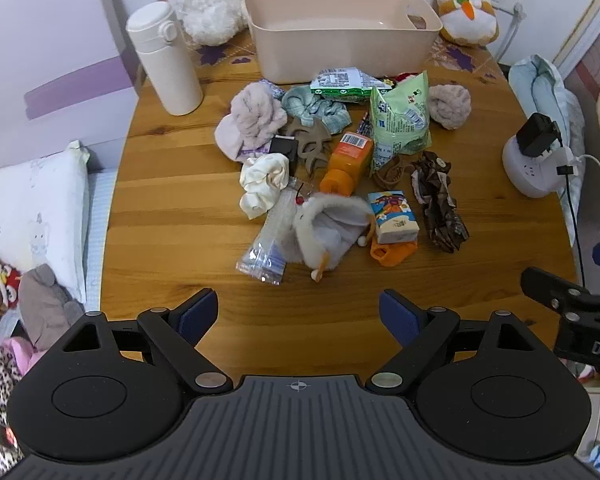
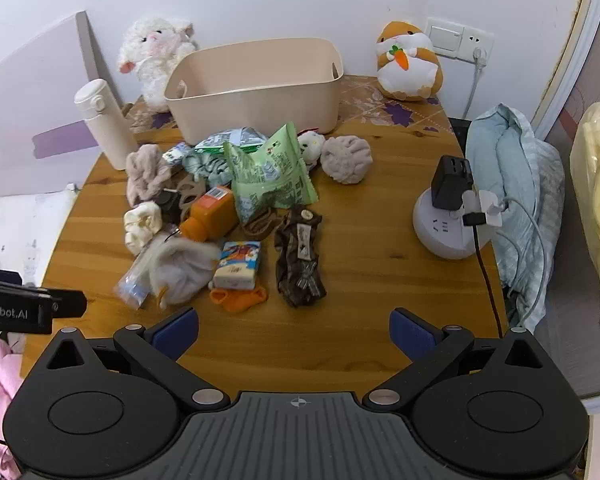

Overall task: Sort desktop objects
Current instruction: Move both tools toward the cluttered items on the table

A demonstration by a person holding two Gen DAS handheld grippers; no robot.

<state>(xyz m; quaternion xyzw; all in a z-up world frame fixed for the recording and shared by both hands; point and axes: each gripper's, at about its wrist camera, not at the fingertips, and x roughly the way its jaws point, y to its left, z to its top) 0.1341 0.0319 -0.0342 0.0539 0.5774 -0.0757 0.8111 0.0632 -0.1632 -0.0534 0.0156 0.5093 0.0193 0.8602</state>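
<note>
A heap of small objects lies mid-table: green snack bags (image 1: 400, 120) (image 2: 268, 172), an orange bottle (image 1: 346, 160) (image 2: 210, 216), a tissue pack (image 1: 394, 212) (image 2: 238, 264), scrunchies, a brown patterned sock (image 1: 440, 200) (image 2: 300, 260), an orange sock (image 2: 240, 298) and a grey pouch (image 1: 328, 232). A beige bin (image 1: 340, 28) (image 2: 256, 84) stands behind the heap. My left gripper (image 1: 300, 316) and right gripper (image 2: 294, 332) are open and empty, hovering over the near table edge, short of the heap.
A white flask (image 1: 164, 60) (image 2: 104, 120) stands at the back left. A round power strip with plugs (image 1: 536, 160) (image 2: 452, 216) sits at the right edge, its cables trailing off. Plush toys (image 2: 408, 60) sit by the wall. A bed with pillow (image 1: 32, 208) lies left.
</note>
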